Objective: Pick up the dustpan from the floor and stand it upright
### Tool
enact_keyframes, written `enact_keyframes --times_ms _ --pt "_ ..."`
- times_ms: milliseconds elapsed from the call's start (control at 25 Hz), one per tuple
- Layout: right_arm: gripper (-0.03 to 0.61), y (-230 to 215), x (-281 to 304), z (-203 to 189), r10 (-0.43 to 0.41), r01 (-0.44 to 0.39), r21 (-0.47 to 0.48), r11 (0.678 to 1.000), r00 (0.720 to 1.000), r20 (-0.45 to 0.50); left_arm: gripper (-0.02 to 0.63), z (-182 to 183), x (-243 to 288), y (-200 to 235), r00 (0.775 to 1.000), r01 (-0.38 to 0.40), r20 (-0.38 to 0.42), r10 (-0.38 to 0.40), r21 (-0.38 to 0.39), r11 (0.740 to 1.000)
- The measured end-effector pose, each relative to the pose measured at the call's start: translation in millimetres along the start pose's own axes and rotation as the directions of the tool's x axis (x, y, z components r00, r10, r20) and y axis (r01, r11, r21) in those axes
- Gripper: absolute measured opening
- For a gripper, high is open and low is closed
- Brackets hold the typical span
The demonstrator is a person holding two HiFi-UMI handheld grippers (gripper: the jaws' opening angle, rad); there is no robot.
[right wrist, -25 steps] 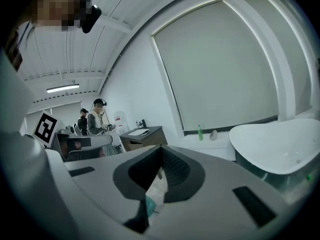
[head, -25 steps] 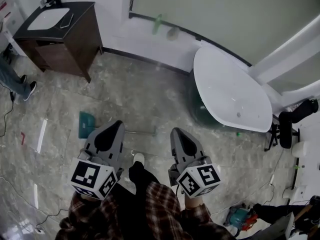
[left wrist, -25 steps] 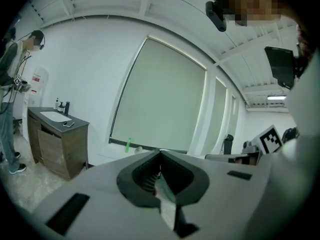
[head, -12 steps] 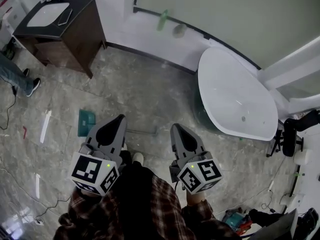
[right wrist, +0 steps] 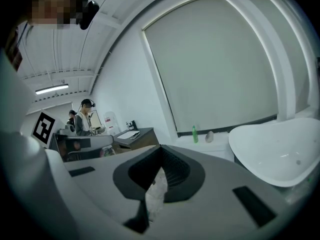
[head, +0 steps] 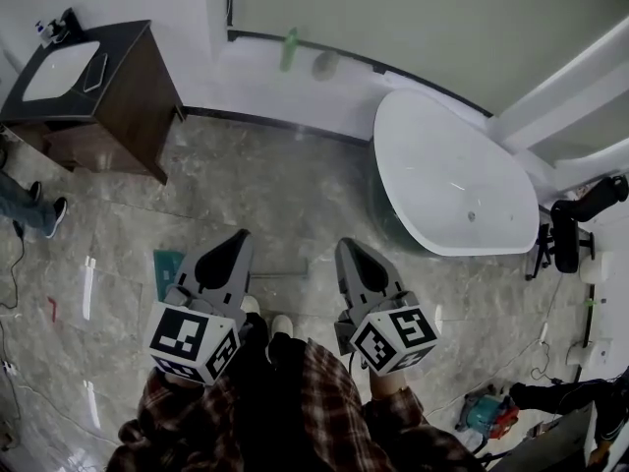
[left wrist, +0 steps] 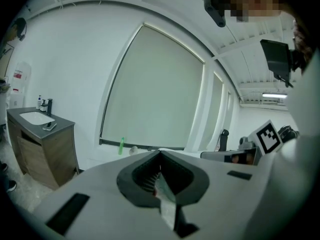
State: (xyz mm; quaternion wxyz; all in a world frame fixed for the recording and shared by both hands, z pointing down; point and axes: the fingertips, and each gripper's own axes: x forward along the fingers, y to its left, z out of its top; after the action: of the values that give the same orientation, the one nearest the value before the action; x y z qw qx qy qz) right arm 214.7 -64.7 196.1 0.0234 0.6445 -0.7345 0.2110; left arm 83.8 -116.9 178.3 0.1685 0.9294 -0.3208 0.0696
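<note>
The teal dustpan point(head: 167, 266) lies flat on the grey marble floor in the head view, its pan partly hidden behind my left gripper point(head: 239, 236). Its thin handle point(head: 280, 275) runs right across the floor between the two grippers. My left gripper is held above the floor just right of the pan, jaws shut and empty point(left wrist: 160, 152). My right gripper point(head: 346, 246) hovers beyond the handle's right end, also shut with nothing in it point(right wrist: 161, 147). Neither gripper touches the dustpan. The gripper views look level at the wall and show no dustpan.
A white bathtub point(head: 447, 180) stands at the right, and a dark vanity with a sink point(head: 88, 91) at the far left. A green bottle point(head: 288, 49) is on the ledge by the wall. Another person's legs point(head: 29, 200) and cables are at the left edge; tools point(head: 486, 416) lie bottom right.
Both grippers have moved forward over the floor with the person. The dustpan now sits closer to the left gripper and is more hidden behind it. Both jaws stayed shut.
</note>
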Motion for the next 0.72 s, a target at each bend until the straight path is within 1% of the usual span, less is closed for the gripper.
enact_keyframes --times_ms 160,320,560,720 --pt "0.011 17 25 14 -0.006 0.006 0.005 1.0 1.0 0.023 0.012 9 0 19 1.0 0.021 -0.006 -0.021 0.02 1.0" --pt "0.011 30 43 22 0.014 -0.014 -0.01 1.0 0.999 0.03 0.011 12 -1 35 1.0 0.008 -0.002 -0.008 0.009 1.0" --pt "0.011 32 54 7 0.013 -0.013 0.014 1.0 1.0 -0.013 0.011 1 -5 51 1.0 -0.029 -0.008 0.029 -0.027 0.999" --pt "0.011 18 60 -13 -0.012 0.016 0.082 0.997 0.998 -0.056 0.012 -7 -6 56 0.999 -0.046 -0.02 0.045 -0.048 0.998"
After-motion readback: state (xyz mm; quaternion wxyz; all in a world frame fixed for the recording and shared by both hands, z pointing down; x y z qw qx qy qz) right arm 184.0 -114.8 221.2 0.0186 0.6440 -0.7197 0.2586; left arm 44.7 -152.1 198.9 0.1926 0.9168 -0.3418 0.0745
